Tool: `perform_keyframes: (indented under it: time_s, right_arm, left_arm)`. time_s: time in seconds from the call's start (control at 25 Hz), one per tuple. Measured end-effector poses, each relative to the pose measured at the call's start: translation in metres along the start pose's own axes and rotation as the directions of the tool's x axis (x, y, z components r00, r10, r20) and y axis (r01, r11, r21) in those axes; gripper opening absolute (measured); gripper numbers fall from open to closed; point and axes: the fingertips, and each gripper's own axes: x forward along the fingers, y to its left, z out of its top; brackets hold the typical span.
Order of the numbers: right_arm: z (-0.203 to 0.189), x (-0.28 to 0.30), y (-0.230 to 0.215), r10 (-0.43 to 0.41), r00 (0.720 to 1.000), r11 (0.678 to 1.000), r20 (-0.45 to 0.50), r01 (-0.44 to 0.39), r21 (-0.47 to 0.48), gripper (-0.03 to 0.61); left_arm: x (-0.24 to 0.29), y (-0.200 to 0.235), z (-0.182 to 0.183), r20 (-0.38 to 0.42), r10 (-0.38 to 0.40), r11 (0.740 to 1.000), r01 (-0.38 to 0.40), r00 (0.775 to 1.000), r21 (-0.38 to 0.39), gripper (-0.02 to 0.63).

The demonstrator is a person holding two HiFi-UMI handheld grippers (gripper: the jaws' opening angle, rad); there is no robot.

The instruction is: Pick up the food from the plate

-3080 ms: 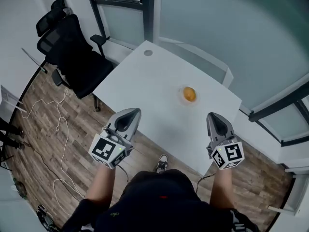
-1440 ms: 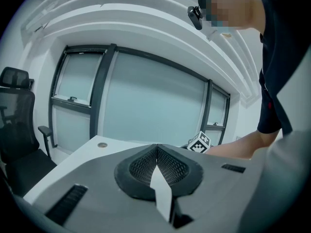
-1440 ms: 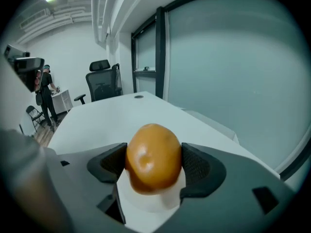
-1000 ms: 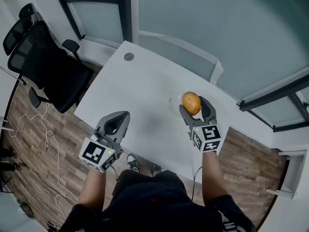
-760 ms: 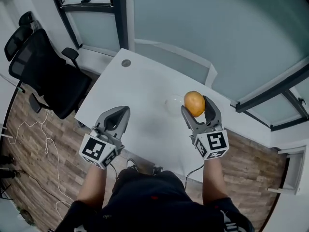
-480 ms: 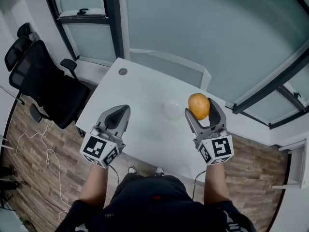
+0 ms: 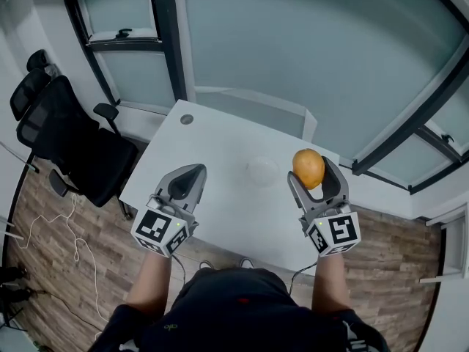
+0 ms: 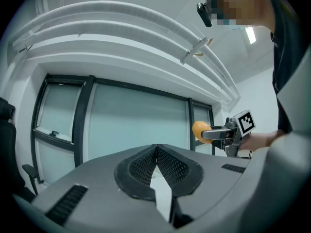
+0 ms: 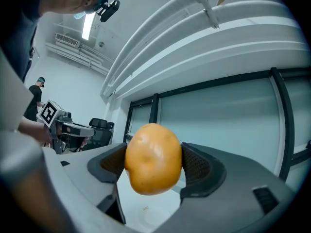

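Observation:
An orange-yellow, potato-like food (image 7: 308,168) (image 9: 153,158) (image 8: 200,130) is held up in the air above the white table (image 7: 212,152). My right gripper (image 7: 314,171) (image 9: 154,165) is shut on it, one jaw on each side. The small clear plate (image 7: 261,170) (image 9: 146,217) lies on the table with nothing on it, below and left of the food. My left gripper (image 7: 187,182) (image 8: 156,164) hangs over the table's near left part, shut, its jaws touching with nothing between them.
A black office chair (image 7: 69,141) stands left of the table. A glass partition with dark frames (image 7: 165,42) runs behind it. A round grey cable cap (image 7: 187,119) sits at the table's far left corner. Wood floor with a white cable (image 7: 44,233) lies at left.
My right gripper came to the plate, closed on the food and raised it off the plate. The left gripper stayed shut and barely moved.

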Motion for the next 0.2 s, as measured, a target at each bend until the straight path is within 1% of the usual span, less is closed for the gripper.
perform_keyframes:
  time_s: [0.2]
  right_arm:
    - [0.0001,-0.0071,0.0036,-0.012,1.000,1.000,-0.014,0.013,0.005,0.362]
  left_arm:
    - [-0.0044,0.0006,-0.0002,0.003,0.012,1.000,-0.012,1.000,-0.010,0.023]
